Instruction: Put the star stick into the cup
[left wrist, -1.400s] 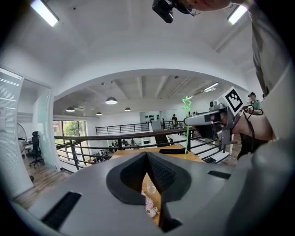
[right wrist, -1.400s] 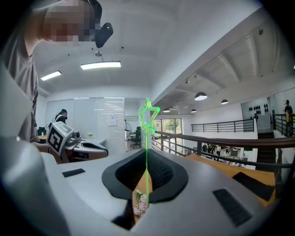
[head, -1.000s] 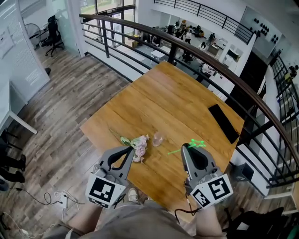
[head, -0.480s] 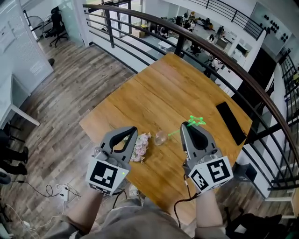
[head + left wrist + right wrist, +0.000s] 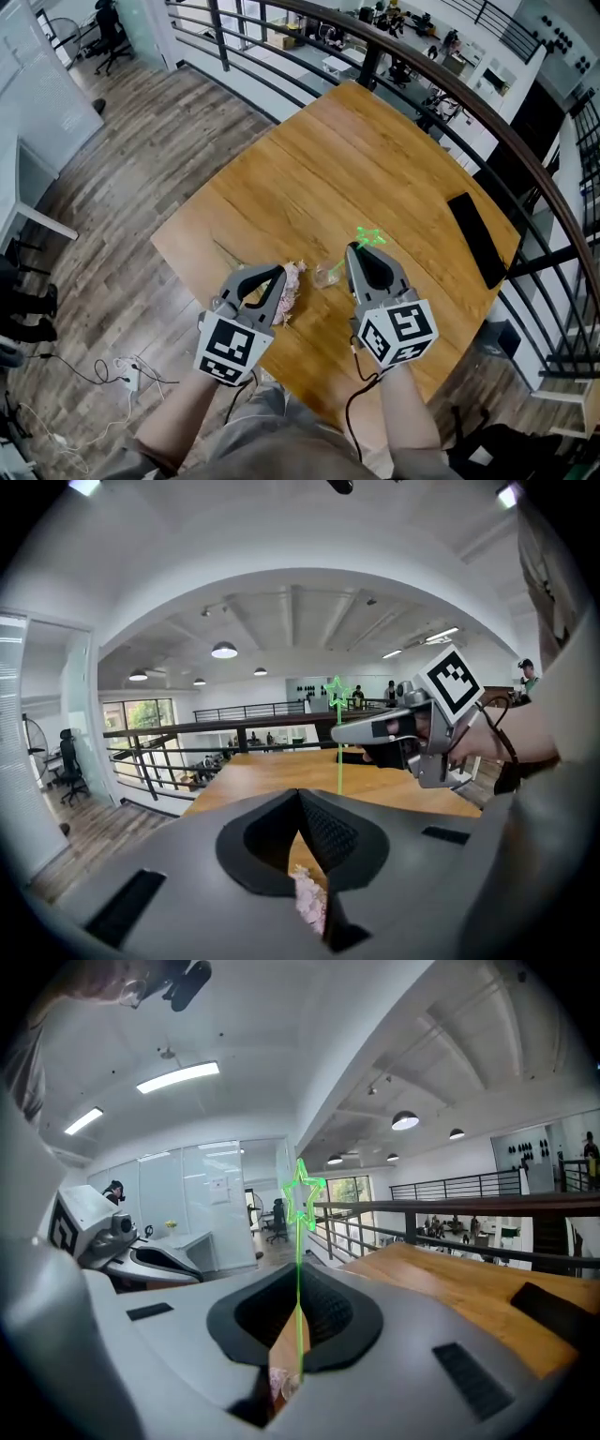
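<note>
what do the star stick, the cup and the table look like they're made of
Star stick: likely translucent neon-green plastic, thin and glowing.
Cup: clear and glossy, glass or plastic, can't tell which.
Table: wood or wood-look laminate, plank grain, satin sheen.

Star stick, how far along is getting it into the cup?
Done: the star stick is off the table, pinched in the right claw. In hand: it stands upright close to the cup. Left: lower it in and let go.

The flower bunch [image 5: 287, 284] crowds my way just left of the clear cup [image 5: 322, 275]; the table [image 5: 328, 178] beyond is open, with a black slab [image 5: 476, 239], perhaps a keyboard, well right.
</note>
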`<control>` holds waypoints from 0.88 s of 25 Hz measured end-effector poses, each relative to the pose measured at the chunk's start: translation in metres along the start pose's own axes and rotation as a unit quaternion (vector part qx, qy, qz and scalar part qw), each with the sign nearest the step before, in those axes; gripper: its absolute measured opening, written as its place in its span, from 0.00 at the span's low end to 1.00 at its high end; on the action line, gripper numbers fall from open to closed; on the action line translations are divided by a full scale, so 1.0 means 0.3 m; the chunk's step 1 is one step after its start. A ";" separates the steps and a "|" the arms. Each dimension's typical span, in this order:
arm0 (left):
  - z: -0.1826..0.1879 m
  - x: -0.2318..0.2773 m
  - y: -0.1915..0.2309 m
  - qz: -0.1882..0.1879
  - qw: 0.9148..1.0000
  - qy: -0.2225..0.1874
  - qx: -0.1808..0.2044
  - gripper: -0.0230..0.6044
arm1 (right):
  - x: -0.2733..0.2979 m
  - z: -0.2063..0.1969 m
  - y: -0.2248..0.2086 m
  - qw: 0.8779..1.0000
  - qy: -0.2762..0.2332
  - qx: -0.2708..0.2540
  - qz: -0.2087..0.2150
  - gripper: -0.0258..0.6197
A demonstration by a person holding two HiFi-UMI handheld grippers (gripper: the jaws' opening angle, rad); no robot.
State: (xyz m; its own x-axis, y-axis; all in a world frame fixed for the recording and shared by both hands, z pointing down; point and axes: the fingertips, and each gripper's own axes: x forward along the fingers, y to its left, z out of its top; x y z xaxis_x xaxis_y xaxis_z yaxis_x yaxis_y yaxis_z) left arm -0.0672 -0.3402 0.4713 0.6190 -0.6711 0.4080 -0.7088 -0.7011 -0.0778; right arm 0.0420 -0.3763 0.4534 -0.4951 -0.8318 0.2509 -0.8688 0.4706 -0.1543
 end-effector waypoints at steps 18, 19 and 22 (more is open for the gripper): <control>-0.273 0.064 -0.006 -0.020 0.994 0.075 -0.071 0.06 | 0.167 -0.466 -0.065 0.988 0.153 0.033 0.009 0.21; -0.273 0.062 -0.007 -0.020 0.994 0.075 -0.071 0.06 | 0.163 -0.465 -0.064 0.987 0.154 0.035 0.008 0.33; -0.260 0.049 -0.004 -0.018 0.995 0.072 -0.069 0.06 | 0.137 -0.436 -0.070 0.988 0.147 0.037 -0.003 0.37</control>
State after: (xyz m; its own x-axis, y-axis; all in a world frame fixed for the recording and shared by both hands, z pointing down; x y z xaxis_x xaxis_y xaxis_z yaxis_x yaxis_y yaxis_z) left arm -0.0838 -0.3305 0.5483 0.5965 -0.5976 0.5358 -0.7332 -0.6773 0.0608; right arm 0.0386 -0.3819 0.5920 -0.4805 -0.7081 0.5175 -0.8743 0.4333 -0.2188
